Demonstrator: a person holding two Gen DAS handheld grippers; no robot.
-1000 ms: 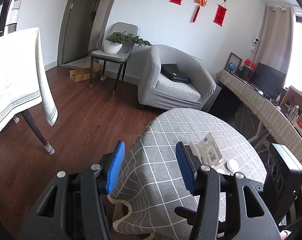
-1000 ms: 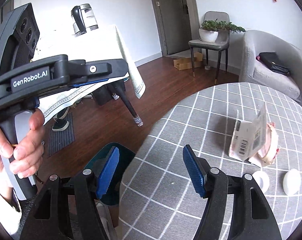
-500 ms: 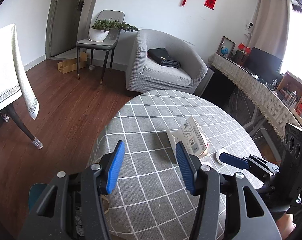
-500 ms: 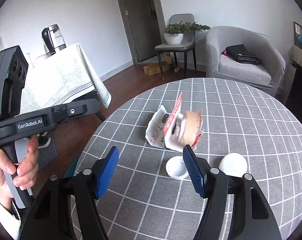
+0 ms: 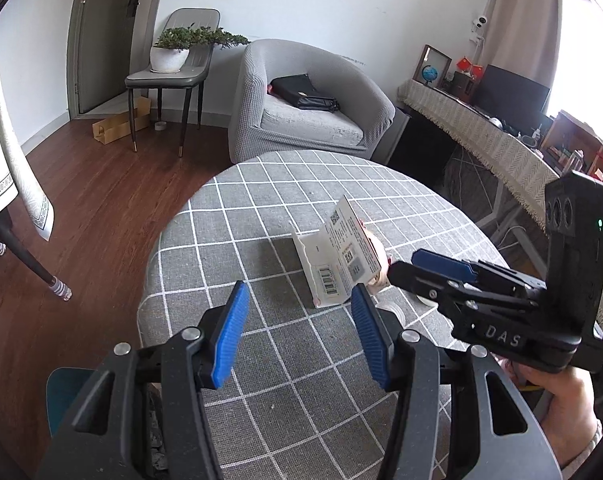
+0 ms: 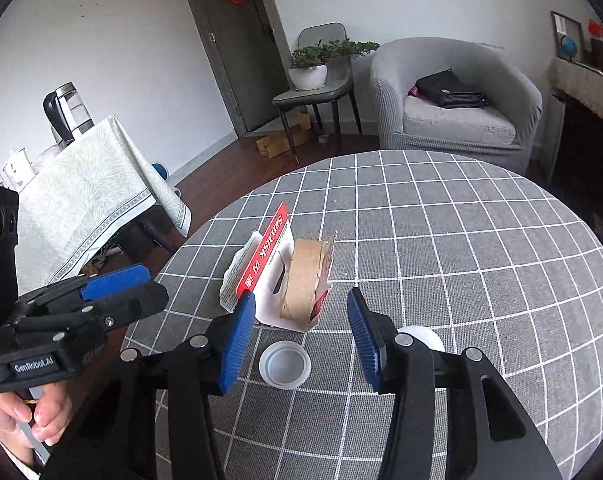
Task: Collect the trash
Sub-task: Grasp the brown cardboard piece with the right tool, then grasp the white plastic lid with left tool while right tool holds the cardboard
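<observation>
Grey checked tabletop (image 6: 481,264) carries the torn card package (image 6: 285,280) ahead of the released, empty right tongs (image 6: 301,340), which should straddle it squarely before squeezing, while the left tongs (image 5: 297,340) likewise gape empty.

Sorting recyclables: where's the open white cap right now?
Right wrist view: white cap lies on the checked table, just before the cardboard packaging, between the open right jaws.

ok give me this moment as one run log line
left gripper: open, empty | right gripper: open, over white cap | SanDisk packaging: on table, untouched

A grey armchair (image 5: 309,108) (black bag (image 5: 303,92) on its seat) faces the checked tablecloth (image 6: 461,240).
</observation>
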